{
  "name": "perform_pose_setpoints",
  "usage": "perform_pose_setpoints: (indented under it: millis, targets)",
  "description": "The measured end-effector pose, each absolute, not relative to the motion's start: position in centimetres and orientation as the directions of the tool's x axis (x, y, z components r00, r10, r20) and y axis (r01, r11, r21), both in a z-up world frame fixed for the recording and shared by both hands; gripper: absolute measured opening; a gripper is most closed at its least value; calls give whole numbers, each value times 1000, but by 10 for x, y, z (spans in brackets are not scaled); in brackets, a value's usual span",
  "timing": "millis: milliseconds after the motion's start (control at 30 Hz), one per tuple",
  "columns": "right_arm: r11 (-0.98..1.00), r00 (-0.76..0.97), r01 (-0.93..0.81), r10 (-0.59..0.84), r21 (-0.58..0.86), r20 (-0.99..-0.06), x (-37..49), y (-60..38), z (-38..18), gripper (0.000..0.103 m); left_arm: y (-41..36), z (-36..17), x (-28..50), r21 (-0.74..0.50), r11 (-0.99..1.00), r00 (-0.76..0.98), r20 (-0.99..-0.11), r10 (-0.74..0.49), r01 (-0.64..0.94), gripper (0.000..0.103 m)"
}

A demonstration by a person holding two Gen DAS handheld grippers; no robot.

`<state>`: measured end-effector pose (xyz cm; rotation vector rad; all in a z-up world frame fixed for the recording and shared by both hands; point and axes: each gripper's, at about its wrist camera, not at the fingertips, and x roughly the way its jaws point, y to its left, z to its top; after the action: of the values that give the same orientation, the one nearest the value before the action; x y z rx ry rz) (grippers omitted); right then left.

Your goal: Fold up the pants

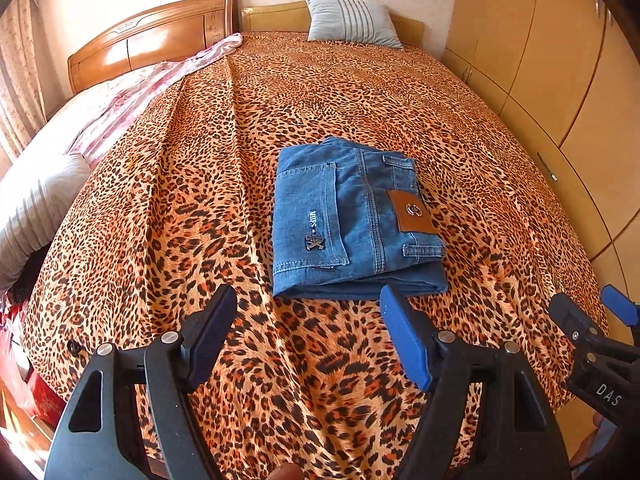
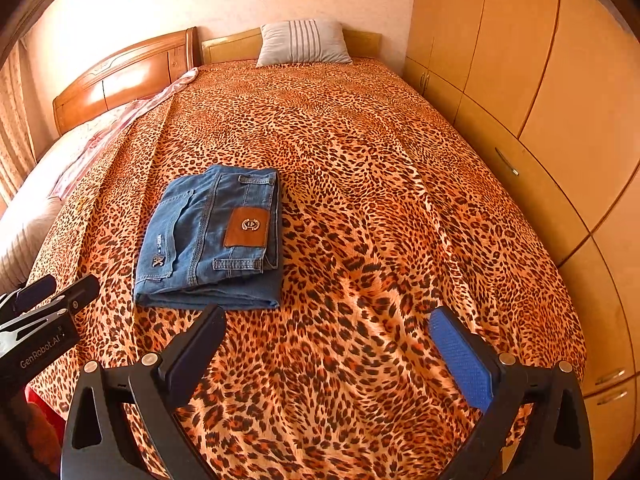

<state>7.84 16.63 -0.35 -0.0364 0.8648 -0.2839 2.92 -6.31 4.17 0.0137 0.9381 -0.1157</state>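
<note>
Holding both grippers apart from the cloth, you have the left gripper point(image 1: 308, 320) with jaws spread and empty, and the right gripper point(image 2: 328, 340) likewise wide and empty. Folded jeans point(image 1: 356, 220) lie on the bedspread point(image 1: 200, 200) just beyond your fingertips.

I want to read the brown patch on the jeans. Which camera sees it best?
The right wrist view: the brown patch faces the camera nearly square, its round emblem clear. In the left wrist view the same patch on the folded jeans is slanted and smaller-looking, so its emblem is harder to read.
</note>
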Motion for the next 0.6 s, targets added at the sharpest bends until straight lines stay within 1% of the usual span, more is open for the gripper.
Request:
perform_pose_setpoints:
  millis: [267,600]
  targets:
    - [959,610,240,-270,-151,-745,66,164,-3,102,-65,44,22,-69,992,575,-810,-115,102,74]
    - [957,602,255,-270,-140,-752,64,157,-2,102,-75,46,18,-60,989,572,-810,-129,138,74]
